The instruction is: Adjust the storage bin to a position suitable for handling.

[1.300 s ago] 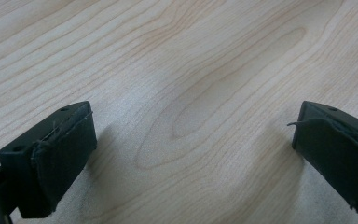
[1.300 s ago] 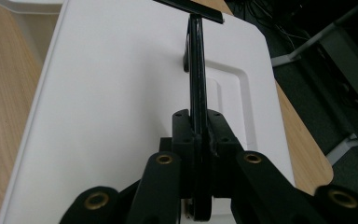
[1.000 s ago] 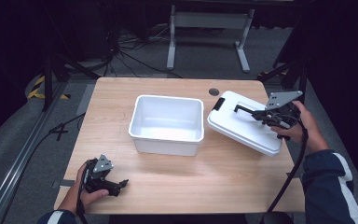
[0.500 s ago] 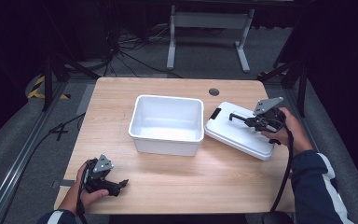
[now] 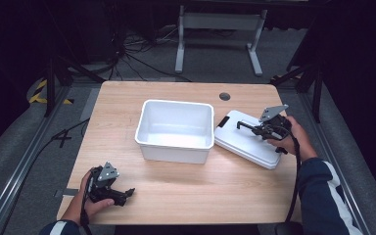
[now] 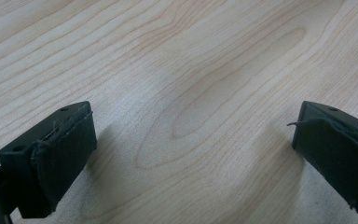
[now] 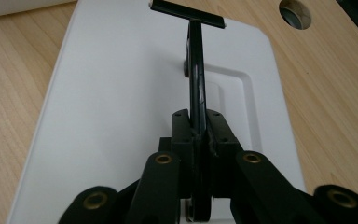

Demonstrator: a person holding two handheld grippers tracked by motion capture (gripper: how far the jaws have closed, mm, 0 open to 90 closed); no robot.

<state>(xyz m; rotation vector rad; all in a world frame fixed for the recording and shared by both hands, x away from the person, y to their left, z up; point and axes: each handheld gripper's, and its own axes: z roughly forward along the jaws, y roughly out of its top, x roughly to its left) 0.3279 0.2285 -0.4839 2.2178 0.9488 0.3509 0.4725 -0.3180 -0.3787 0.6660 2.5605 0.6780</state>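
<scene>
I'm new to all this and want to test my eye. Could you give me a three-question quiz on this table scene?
1. True or false: the right gripper is clamped on the black handle of the flat white plastic lid.
2. Where does that lid lie: A) on the white rectangular plastic tub, B) on the wooden table beside the tub, C) on the floor?
3. What is between the jaws of the left gripper?

Key: 1 true; 2 B; 3 nothing, they stand wide apart over bare wood.
</scene>
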